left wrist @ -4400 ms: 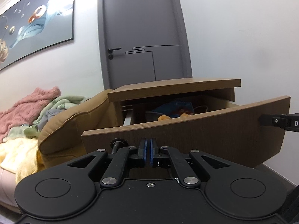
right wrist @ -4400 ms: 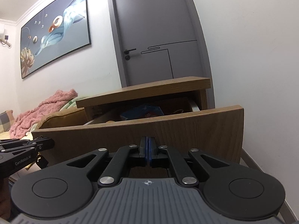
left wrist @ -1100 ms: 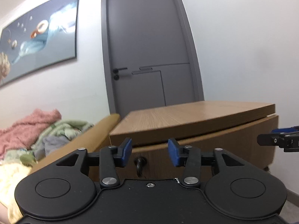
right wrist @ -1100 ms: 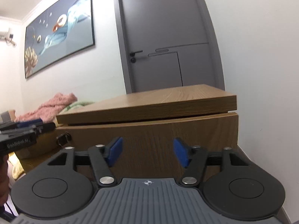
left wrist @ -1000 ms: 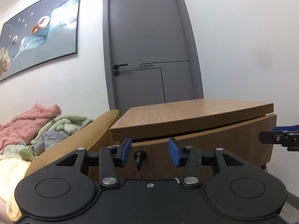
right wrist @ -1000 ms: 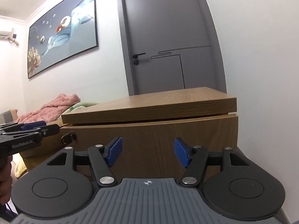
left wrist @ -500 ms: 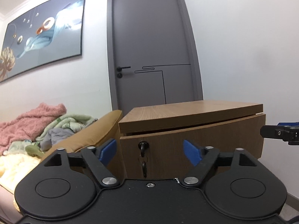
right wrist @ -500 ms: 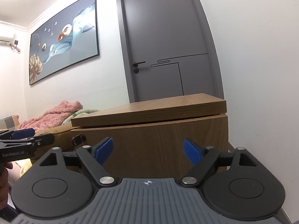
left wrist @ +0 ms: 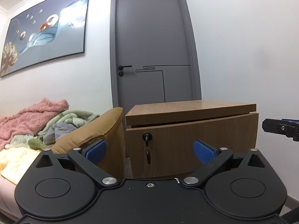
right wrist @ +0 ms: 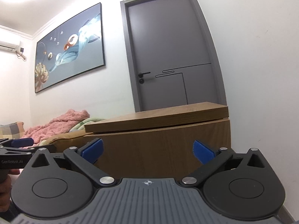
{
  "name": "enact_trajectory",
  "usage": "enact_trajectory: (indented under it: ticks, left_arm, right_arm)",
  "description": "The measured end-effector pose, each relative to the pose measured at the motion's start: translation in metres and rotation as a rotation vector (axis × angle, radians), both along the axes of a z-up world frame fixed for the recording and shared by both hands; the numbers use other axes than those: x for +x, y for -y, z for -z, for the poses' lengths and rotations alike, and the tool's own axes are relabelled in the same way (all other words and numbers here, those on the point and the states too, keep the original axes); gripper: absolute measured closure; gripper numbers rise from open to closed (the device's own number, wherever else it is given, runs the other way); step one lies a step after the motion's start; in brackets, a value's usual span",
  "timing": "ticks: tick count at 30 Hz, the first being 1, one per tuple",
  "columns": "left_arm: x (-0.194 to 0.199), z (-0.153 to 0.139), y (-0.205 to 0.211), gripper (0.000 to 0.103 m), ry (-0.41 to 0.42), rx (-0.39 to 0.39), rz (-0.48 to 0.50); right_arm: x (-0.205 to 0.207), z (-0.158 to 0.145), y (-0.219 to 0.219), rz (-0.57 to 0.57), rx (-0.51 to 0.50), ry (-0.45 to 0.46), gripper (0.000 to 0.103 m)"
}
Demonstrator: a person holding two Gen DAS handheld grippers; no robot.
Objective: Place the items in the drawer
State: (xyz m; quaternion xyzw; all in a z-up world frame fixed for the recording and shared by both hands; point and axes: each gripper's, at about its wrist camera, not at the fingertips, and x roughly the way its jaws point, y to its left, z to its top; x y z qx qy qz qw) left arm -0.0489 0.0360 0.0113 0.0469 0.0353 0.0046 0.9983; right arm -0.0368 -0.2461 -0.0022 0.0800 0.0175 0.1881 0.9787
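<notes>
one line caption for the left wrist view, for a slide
Open left tool facing the closed wooden drawer, key in its lock.

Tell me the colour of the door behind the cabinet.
The door is plain grey with a black handle; it shows best in the left wrist view.

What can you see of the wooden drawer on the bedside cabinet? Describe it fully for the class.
The drawer has a flat brown wood-grain front, and it sits shut beneath the cabinet's overhanging top, with a thin dark gap between them. Near its left edge is a dark lock holding a key, from which another key hangs. A tan cushion stands close beside it on the left. Neither hand-held gripper touches it; its contents are hidden.
</notes>
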Motion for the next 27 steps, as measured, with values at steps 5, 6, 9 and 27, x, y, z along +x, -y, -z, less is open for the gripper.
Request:
enact_trajectory:
  ticks: [5, 6, 9, 27]
  left_arm:
    - [-0.01, 0.0, -0.005, 0.001, 0.0, -0.036, 0.001]
    - [-0.01, 0.001, -0.005, 0.001, -0.006, -0.04, 0.003]
    - [-0.011, 0.002, -0.005, 0.001, 0.002, -0.037, 0.005]
    - [-0.005, 0.008, 0.001, 0.001, 0.006, 0.007, -0.019]
  right_arm:
    - [-0.012, 0.006, -0.008, 0.002, -0.02, 0.006, 0.0]
    - [-0.013, 0.007, -0.009, 0.001, -0.023, 0.004, 0.0]
    - [-0.014, 0.008, -0.013, 0.002, -0.031, 0.001, 0.0]
    - [-0.016, 0.012, -0.017, 0.045, -0.06, 0.011, 0.0]
